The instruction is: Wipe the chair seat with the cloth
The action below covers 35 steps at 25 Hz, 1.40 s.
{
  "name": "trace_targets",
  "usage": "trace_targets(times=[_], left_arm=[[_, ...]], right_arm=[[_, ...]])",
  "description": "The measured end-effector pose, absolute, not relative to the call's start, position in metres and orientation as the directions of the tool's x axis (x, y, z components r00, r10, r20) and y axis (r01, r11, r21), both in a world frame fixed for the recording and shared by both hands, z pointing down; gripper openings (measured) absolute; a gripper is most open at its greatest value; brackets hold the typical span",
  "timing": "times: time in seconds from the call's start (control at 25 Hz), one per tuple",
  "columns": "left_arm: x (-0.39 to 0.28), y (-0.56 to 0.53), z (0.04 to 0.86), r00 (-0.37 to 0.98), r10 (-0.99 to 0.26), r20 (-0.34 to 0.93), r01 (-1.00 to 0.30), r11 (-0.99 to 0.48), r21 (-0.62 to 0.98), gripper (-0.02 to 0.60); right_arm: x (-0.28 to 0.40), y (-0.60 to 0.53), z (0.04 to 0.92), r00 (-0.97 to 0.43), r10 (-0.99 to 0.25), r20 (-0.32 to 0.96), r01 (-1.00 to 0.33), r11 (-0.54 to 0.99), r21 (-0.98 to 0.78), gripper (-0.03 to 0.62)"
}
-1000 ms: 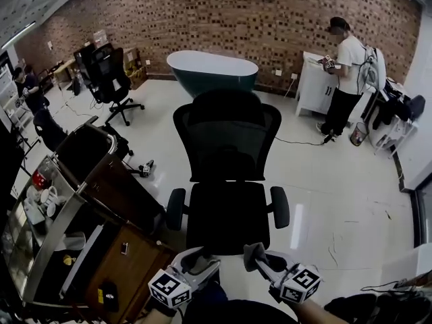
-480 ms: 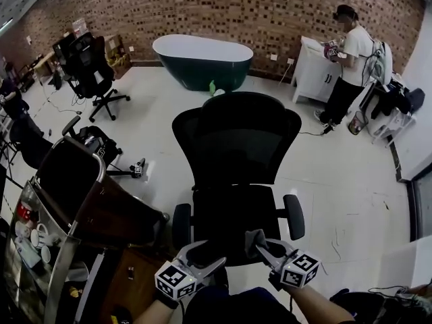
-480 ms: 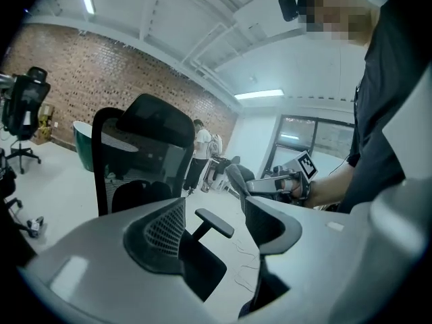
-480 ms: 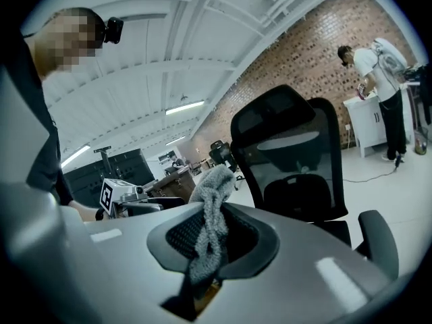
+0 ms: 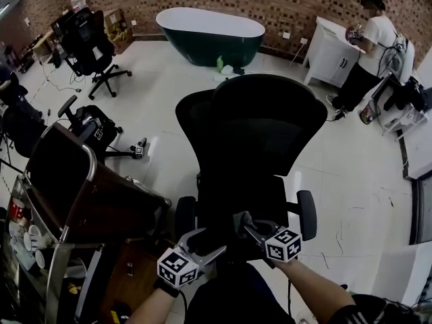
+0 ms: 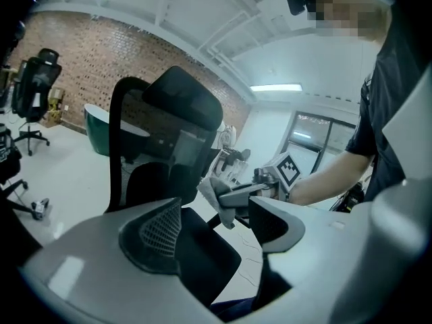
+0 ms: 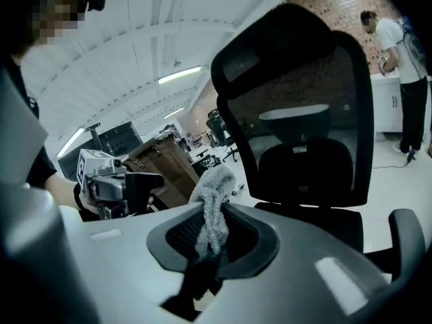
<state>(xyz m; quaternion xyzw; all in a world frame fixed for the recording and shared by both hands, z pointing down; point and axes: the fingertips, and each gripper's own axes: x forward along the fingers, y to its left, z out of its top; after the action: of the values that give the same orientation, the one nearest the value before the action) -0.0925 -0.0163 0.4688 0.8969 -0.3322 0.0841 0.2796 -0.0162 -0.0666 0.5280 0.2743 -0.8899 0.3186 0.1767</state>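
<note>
Cloth (image 7: 212,211), pinched in the right tool (image 5: 241,223) over the chair seat (image 5: 236,198), probably needs lowering to wipe; left tool (image 5: 206,243) spread, empty.

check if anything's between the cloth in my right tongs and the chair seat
Nothing visible is. The fuzzy grey cloth, clamped in the right tongs, is held over the front of the black office chair seat, which is bare. The left tongs, open and empty, sit off to the left, outside that path.
</note>
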Motion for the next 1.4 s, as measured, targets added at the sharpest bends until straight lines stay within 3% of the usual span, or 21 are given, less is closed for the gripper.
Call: trace_targets(times=[0.24, 0.44, 1.04, 1.24, 1.4], left_arm=[[-0.101, -0.055, 0.528, 0.745, -0.544, 0.385, -0.666, -0.58, 0.469, 0.347], [-0.111, -0.085, 0.568, 0.715, -0.582, 0.388, -0.696, -0.536, 0.478, 0.35], [-0.112, -0.106, 0.634, 0.689, -0.609, 0.393, -0.714, -0.474, 0.516, 0.35], [-0.107, -0.113, 0.645, 0.692, -0.598, 0.404, -0.711, -0.469, 0.524, 0.35], [-0.092, -0.117, 0.643, 0.706, -0.583, 0.403, -0.698, -0.475, 0.535, 0.35]], right_arm=[[-0.05, -0.129, 0.629, -0.765, -0.273, 0.583, -0.599, 0.635, -0.489, 0.049], [-0.082, -0.174, 0.716, -0.69, -0.196, 0.697, -0.595, 0.703, -0.39, 0.049], [-0.18, -0.207, 0.882, -0.537, -0.069, 0.841, -0.312, 0.942, -0.122, 0.049], [-0.178, -0.207, 0.894, -0.547, -0.077, 0.833, -0.241, 0.968, -0.069, 0.049], [-0.126, -0.216, 0.906, -0.468, -0.115, 0.876, -0.238, 0.971, 0.0, 0.049]])
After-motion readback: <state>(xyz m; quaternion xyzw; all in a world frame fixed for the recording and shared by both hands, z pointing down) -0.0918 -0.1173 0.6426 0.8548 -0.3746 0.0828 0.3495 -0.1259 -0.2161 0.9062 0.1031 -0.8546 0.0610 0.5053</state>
